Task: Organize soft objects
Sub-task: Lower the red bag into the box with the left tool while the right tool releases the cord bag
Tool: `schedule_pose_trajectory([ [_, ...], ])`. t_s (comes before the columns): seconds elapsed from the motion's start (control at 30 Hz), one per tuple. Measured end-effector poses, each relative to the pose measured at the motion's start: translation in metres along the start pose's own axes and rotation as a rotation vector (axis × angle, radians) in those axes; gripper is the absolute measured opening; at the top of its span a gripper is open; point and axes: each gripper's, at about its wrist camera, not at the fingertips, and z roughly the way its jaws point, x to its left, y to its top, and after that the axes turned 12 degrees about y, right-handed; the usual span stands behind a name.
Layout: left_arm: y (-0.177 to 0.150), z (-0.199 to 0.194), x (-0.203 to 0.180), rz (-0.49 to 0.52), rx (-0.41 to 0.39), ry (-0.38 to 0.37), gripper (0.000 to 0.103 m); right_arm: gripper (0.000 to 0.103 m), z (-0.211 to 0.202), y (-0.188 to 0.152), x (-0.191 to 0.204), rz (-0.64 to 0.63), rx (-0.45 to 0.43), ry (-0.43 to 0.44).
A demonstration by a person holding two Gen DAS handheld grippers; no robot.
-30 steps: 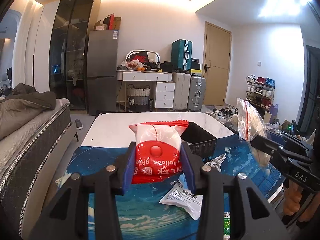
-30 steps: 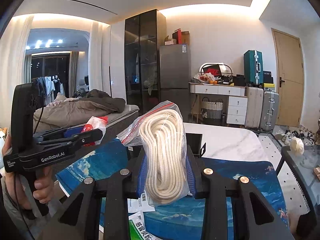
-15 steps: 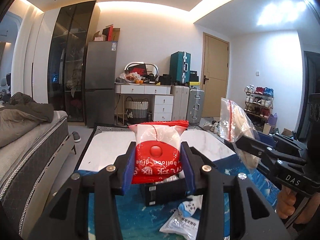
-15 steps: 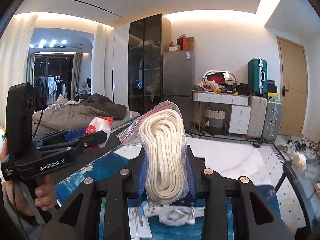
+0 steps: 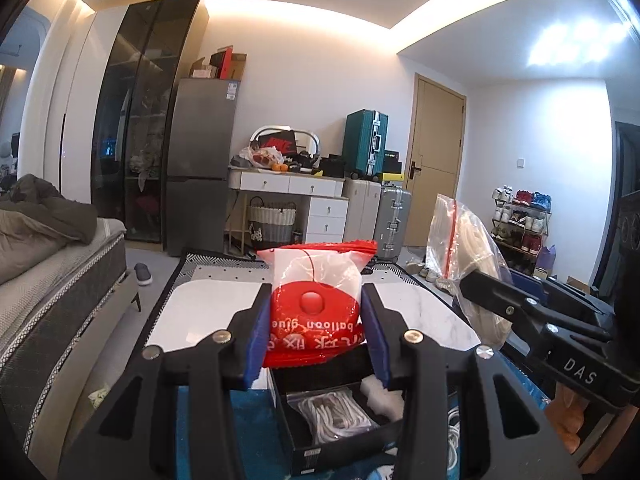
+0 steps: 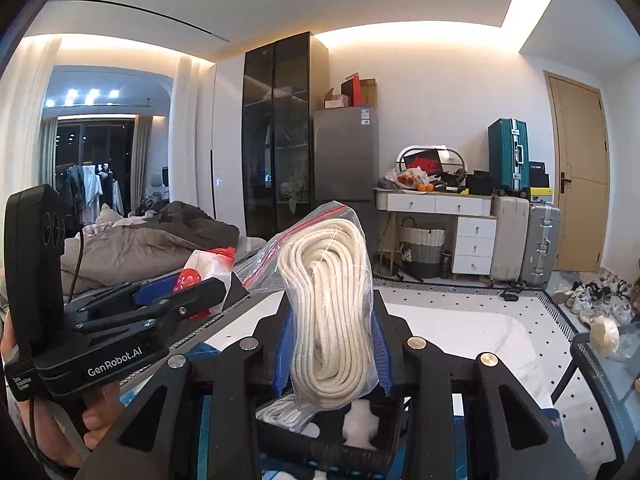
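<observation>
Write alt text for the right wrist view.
The right gripper clamps a clear zip bag of coiled white rope upright above an open black box. At left, the left gripper holds a red and white packet.

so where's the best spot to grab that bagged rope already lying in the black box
Probably the middle of the rope bundle, coming straight down from above: the black box walls block the sides, and the bag lies flat with its coils bunched there.
</observation>
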Motion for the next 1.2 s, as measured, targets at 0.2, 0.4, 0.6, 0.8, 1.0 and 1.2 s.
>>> schedule_pose_trajectory([
  [0.2, -0.003, 0.02, -0.002, -0.009, 0.041, 0.001, 0.042, 0.034, 0.033, 0.001, -0.021, 0.032, 0.042, -0.019],
  [0.4, -0.004, 0.032, -0.005, -0.017, 0.077, -0.014, 0.042, 0.034, 0.048, -0.007, -0.033, 0.054, 0.071, -0.021],
  [0.6, -0.005, 0.047, -0.016, -0.004, 0.159, -0.024, 0.042, 0.034, 0.065, -0.012, -0.04, 0.074, 0.129, -0.011],
  [0.8, -0.005, 0.066, -0.023, -0.008, 0.235, -0.056, 0.042, 0.034, 0.097, -0.018, -0.05, 0.123, 0.254, 0.007],
  [1.0, -0.01, 0.083, -0.032, 0.013, 0.312, -0.065, 0.042, 0.034, 0.118, -0.032, -0.068, 0.188, 0.343, 0.022],
  [1.2, -0.022, 0.094, -0.037, 0.037, 0.391, -0.077, 0.042, 0.034, 0.137, -0.048, -0.081, 0.223, 0.433, 0.027],
])
